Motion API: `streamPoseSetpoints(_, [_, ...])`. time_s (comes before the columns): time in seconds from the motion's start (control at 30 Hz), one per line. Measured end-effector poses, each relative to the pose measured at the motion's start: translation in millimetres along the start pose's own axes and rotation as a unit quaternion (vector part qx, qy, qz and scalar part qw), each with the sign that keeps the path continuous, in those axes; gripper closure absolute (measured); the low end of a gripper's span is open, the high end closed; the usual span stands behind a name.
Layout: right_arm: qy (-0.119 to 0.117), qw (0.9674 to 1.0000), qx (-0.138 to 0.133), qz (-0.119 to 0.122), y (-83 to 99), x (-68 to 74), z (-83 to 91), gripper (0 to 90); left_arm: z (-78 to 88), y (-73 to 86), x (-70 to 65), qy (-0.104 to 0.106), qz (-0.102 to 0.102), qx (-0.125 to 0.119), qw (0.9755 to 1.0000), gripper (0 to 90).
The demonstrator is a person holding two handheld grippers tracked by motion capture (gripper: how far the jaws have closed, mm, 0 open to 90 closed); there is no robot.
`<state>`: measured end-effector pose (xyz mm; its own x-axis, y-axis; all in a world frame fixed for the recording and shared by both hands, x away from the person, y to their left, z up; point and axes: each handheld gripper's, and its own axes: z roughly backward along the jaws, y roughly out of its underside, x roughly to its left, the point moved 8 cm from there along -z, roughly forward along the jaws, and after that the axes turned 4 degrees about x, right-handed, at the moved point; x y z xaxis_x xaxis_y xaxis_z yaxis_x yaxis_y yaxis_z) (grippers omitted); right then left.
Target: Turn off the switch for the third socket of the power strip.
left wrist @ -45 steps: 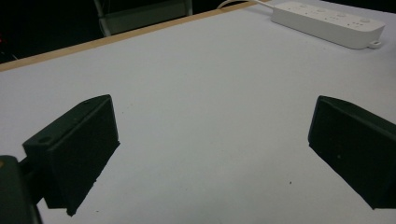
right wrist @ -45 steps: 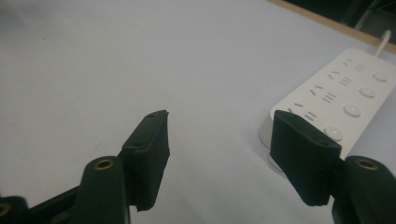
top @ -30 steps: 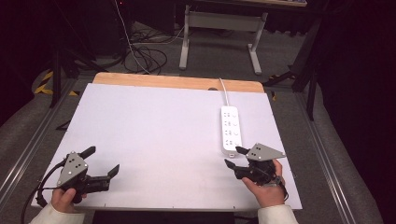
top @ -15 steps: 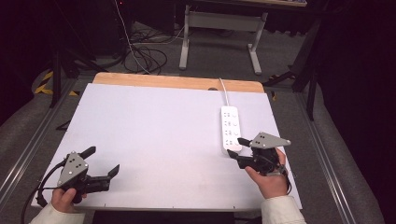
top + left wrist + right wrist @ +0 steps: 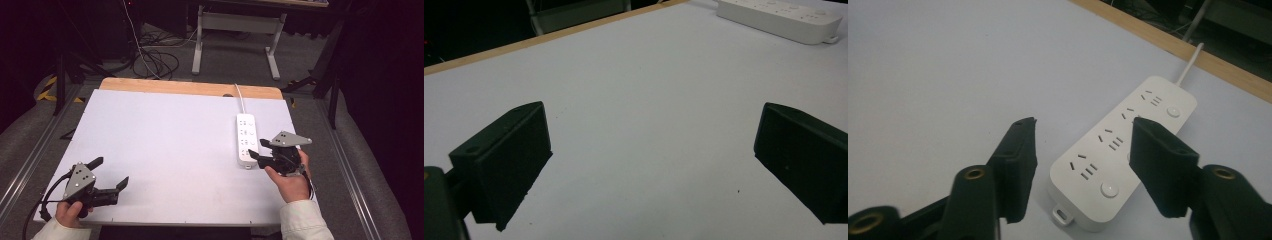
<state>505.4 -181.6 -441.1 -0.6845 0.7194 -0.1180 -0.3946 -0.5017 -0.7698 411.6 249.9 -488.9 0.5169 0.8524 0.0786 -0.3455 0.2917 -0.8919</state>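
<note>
The white power strip lies ungrasped near the bench's right edge, its near end between the half-open, just-narrowing right tongs; the left tongs gape empty.

The right gripper hangs over the near end of a white power strip, its black jaws apart and just narrowing, nothing pressed between them. The strip runs toward two o'clock on the white table, its cord leaving at one o'clock
</note>
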Motion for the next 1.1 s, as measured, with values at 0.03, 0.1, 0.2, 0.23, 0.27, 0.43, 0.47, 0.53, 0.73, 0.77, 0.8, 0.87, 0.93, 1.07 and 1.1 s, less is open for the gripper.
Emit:
streamPoseSetpoints(0.03, [0.005, 1.0, 0.006, 0.003, -0.3, -1.3, -0.2, 51.6, -0.1, 0.0, -0.2, 0.001, 0.001, 0.0, 1.0, 2.3])
streamPoseSetpoints(0.1, [0.006, 0.9999, 0.007, 0.005, -1.9, -3.5, -0.2, 53.1, -0.2, 0.1, 0.2, 0.0, -0.002, 0.001, 1.0, 2.3])
streamPoseSetpoints(0.2, [-0.006, 0.9999, 0.011, -0.001, -3.4, -6.4, -1.1, 63.4, -0.3, 0.1, 0.2, 0.0, -0.002, 0.001, 1.0, 2.3])
streamPoseSetpoints(0.23, [-0.017, 0.9997, 0.016, -0.005, -3.4, -6.9, -1.9, 66.9, -0.3, 0.1, 0.2, 0.0, -0.001, 0.001, 1.0, 2.3])
streamPoseSetpoints(0.27, [-0.022, 0.9996, 0.019, -0.006, -3.5, -8.0, -2.9, 70.7, -0.4, 0.0, 0.2, 0.0, 0.0, 0.0, 1.0, 2.3])
streamPoseSetpoints(0.43, [-0.02, 0.9991, 0.034, -0.017, -6.0, -15.2, -9.1, 86.4, -0.8, 0.1, 0.4, 0.0, 0.001, 0.001, 1.0, 2.3])
streamPoseSetpoints(0.47, [-0.02, 0.9989, 0.036, -0.024, -6.5, -16.9, -10.6, 88.4, -0.7, 0.2, 0.4, 0.0, 0.001, 0.001, 1.0, 2.3])
streamPoseSetpoints(0.53, [-0.011, 0.9987, 0.039, -0.029, -7.4, -22.1, -14.1, 90.0, -0.7, 0.2, 0.5, 0.0, 0.001, 0.001, 1.0, 2.3])
streamPoseSetpoints(0.73, [-0.008, 0.9974, 0.055, -0.046, -9.0, -30.1, -26.0, 90.0, -1.2, 0.7, 1.2, -0.001, 0.003, 0.003, 1.0, 2.3])
streamPoseSetpoints(0.77, [-0.008, 0.9972, 0.058, -0.047, -8.8, -31.0, -28.2, 90.0, -1.2, 0.7, 1.2, -0.001, 0.003, 0.003, 1.0, 2.3])
streamPoseSetpoints(0.8, [-0.007, 0.9967, 0.063, -0.05, -8.3, -31.9, -30.3, 90.0, -1.3, 0.7, 1.3, -0.001, 0.003, 0.003, 1.0, 2.3])
streamPoseSetpoints(0.87, [-0.003, 0.9964, 0.069, -0.049, -7.6, -34.5, -35.4, 90.0, -1.2, 0.7, 1.3, -0.001, 0.003, 0.003, 1.0, 2.3])
streamPoseSetpoints(0.93, [0.001, 0.9957, 0.078, -0.05, -5.9, -37.6, -40.6, 90.0, -1.1, 0.8, 1.5, -0.001, 0.002, 0.003, 1.0, 2.3])
streamPoseSetpoints(1.07, [0.01, 0.9946, 0.089, -0.053, -3.6, -43.5, -49.4, 90.0, -1.1, 0.8, 1.7, -0.001, 0.002, 0.003, 1.0, 2.3])
streamPoseSetpoints(1.1, [0.012, 0.9944, 0.09, -0.053, -3.2, -44.4, -51.3, 90.0, -1.1, 0.8, 1.7, -0.002, 0.002, 0.004, 1.0, 2.3])
